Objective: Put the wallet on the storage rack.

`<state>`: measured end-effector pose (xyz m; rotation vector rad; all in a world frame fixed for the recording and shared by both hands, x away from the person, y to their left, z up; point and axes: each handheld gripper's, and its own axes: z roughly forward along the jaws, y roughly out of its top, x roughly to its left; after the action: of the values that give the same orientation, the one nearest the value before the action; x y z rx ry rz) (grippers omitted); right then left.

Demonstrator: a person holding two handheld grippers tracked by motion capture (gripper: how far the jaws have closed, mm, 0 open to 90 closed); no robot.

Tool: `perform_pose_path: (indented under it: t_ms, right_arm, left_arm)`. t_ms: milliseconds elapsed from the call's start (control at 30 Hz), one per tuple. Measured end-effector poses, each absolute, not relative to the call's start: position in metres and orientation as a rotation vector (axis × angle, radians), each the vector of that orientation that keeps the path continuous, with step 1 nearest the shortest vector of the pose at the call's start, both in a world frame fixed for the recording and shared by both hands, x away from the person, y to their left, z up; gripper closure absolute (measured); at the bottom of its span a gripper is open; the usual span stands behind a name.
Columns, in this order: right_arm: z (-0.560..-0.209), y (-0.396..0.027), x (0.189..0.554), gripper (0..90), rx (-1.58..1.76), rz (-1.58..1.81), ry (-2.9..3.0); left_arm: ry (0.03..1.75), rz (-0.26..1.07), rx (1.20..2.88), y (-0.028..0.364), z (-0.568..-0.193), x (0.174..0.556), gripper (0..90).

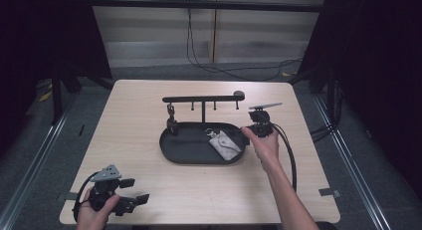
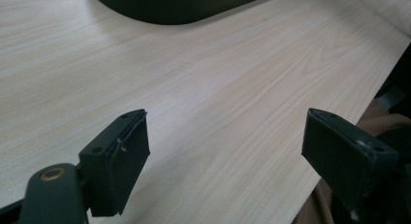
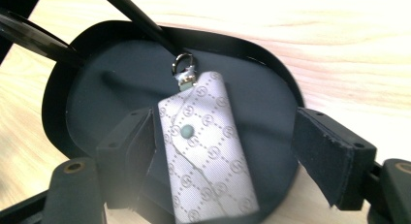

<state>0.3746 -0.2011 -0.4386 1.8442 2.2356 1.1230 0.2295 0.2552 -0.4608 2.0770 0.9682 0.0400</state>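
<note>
Over the black tray (image 3: 58,117), the right gripper (image 3: 223,151) stands open astride a grey key pouch (image 3: 206,146) without pressing it, while the left gripper (image 2: 225,151) gapes empty above the table (image 2: 218,78).

Both grippers' jaws apart, empty

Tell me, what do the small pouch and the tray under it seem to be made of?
The key pouch looks like pale grey coated fabric or faux leather: a printed monogram grid, stitched edges, a snap stud and a shiny metal clasp. The oval tray looks like matte black plastic or painted metal; the smooth, dull surface leaves that open.
</note>
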Motion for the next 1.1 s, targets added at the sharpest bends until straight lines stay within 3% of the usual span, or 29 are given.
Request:
perform_pose_path:
  t_ms: [1100]
  right_arm:
    - [-0.444, -0.250, 0.267, 21.7, 1.600, 1.147, 2.170]
  left_arm:
    - [1.017, 0.066, 1.998, 0.260, -0.460, 0.231, 18.1]
